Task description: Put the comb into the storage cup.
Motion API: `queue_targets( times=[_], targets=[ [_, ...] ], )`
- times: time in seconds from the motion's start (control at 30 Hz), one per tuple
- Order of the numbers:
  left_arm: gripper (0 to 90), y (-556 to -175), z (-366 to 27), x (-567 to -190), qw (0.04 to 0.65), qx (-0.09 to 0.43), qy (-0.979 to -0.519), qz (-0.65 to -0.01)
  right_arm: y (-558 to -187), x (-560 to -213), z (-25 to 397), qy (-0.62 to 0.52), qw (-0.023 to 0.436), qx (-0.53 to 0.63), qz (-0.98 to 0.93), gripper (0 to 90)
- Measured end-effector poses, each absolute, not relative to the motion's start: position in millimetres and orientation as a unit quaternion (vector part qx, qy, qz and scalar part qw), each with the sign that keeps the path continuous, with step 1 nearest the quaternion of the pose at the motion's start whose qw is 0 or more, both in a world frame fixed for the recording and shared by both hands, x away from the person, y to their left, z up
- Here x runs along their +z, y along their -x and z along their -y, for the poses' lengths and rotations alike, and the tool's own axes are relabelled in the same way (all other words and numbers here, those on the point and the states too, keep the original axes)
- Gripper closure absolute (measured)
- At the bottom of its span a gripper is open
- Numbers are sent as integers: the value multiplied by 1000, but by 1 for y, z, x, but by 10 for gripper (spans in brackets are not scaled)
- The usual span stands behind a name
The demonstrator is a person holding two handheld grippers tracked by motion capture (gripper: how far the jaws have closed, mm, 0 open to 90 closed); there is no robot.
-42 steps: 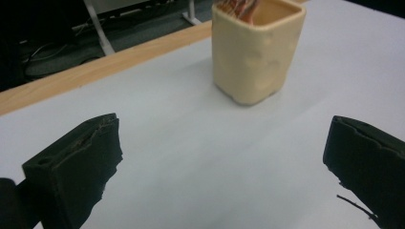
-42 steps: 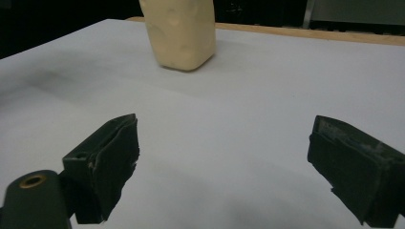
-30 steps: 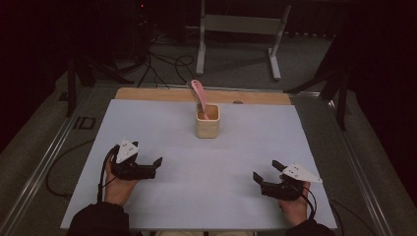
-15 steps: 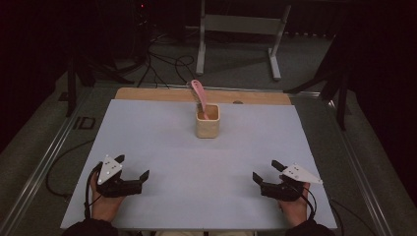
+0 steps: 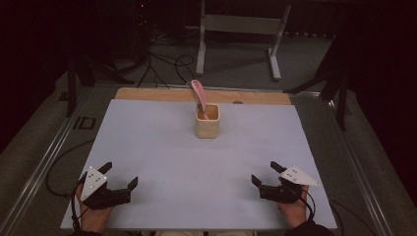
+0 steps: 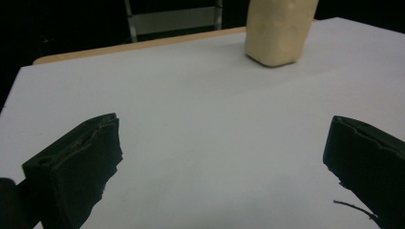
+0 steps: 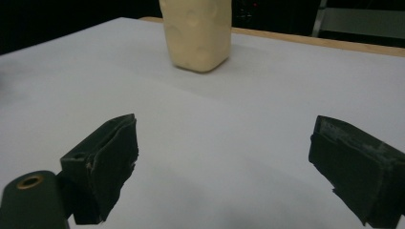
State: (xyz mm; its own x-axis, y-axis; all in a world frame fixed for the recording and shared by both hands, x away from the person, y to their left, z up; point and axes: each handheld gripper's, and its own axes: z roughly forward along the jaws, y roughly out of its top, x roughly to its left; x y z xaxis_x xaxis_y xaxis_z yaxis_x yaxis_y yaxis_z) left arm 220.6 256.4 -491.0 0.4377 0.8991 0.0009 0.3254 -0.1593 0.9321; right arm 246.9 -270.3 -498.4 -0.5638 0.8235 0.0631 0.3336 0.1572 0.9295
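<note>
A cream cup [image 5: 207, 122] stands upright near the far middle of the white table sheet [image 5: 162, 147], with a pink utensil [image 5: 199, 94] leaning out of it toward the back left. The cup also rises at the top of the left gripper view [image 6: 279, 29] and the right gripper view [image 7: 198, 33]. My left gripper [image 5: 119, 175] rests open at the front left corner, nothing between its jaws. My right gripper [image 5: 264, 173] sits open at the front right, also holding nothing. Both point toward the table's middle, well short of the cup.
A wooden board edge [image 5: 147, 94] runs along the table's far side. Behind it on the floor stand a metal frame [image 5: 241, 29] and loose cables [image 5: 167, 61]. Metal rails [image 5: 46, 157] border the table on both sides.
My left gripper has drawn back toward the front left corner of the table. The right gripper has stayed in place.
</note>
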Motion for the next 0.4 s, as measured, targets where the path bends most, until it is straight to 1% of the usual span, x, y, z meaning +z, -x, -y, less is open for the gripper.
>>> queue_targets(
  times=[0.4],
  targets=[
    [0,-227,-260,-495,472,294,-691,-462,-245,-502,267,-401,248,495,-730,89]
  ],
)
